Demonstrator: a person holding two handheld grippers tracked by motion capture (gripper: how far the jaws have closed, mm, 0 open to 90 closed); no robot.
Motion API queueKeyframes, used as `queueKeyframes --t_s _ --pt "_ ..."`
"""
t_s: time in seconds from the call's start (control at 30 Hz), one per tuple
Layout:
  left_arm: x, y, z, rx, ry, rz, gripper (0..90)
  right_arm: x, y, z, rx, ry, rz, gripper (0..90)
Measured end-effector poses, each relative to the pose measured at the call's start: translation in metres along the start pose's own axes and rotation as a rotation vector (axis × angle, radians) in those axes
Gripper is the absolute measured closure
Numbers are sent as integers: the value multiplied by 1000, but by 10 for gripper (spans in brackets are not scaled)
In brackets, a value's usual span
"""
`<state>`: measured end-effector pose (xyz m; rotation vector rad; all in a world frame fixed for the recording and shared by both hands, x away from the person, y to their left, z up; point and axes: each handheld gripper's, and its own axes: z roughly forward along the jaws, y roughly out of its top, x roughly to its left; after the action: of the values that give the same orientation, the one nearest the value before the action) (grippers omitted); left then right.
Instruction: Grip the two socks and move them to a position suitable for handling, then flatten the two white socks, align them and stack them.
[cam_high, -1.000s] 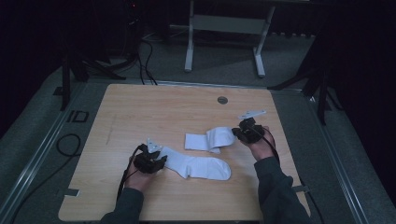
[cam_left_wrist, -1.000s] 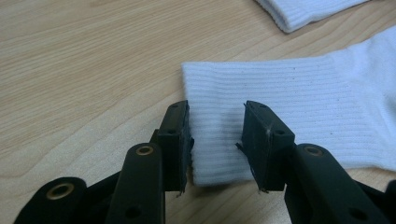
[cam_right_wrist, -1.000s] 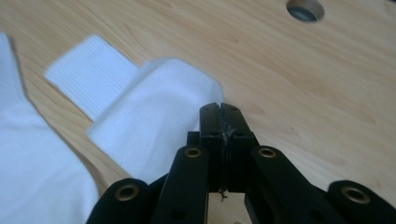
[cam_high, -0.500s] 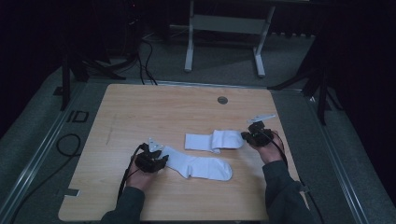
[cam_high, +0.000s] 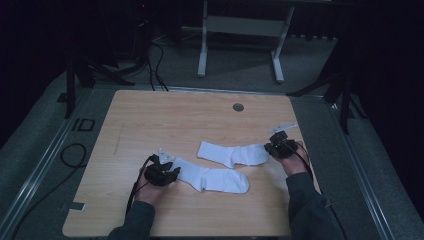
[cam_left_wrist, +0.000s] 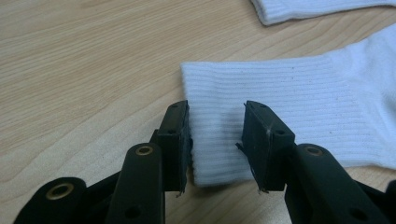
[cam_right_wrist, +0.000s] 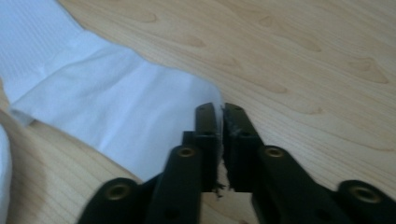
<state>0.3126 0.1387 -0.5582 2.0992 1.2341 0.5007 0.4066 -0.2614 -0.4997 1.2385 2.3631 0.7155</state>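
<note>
2 white socks lie unpaired mid-frame. The right gripper (cam_right_wrist: 219, 116) pinches the far sock (cam_high: 232, 152) by its toe. The left gripper (cam_left_wrist: 215, 133) gapes around the near sock's cuff (cam_left_wrist: 280, 116), ungrasped.

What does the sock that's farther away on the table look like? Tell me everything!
The far sock is white knit cloth, with a ribbed cuff. It lies flat and stretched out sideways on the wooden table, cuff end toward the left. The right gripper pinches its toe end, jaws closed on the fabric edge. Its underside rests on the table; whether it touches the near sock is unclear.
</note>
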Motion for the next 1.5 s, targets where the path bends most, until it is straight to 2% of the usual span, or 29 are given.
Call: queueKeyframes --t_s 0.13,0.33,0.47,0.6,0.83,1.03,1.3,1.4,1.5 --pt "-1 0 -2 -8 16 10 616 3 5 -5 -27 -2 -5 745" --pt "0 1 -5 -32 1 -1 618 16 21 -8 -66 35 -50 668" --pt "2 1 -7 -44 -4 -11 617 25 29 -6 -83 66 -61 644" --pt "10 0 -12 -67 -13 -46 617 32 34 -3 -93 95 -60 634" --pt "22 -2 -20 -90 -1 -94 616 51 49 2 -93 127 -114 613" --pt "25 -3 -20 -77 15 -106 607 68 58 16 -77 169 -170 606" --pt "27 -3 -20 -73 21 -112 600 88 63 37 -48 211 -249 606" --pt "26 -3 -19 -70 23 -110 600 96 64 43 -51 234 -280 606" --pt "24 -2 -17 -64 23 -99 598 105 64 52 -27 258 -322 604"
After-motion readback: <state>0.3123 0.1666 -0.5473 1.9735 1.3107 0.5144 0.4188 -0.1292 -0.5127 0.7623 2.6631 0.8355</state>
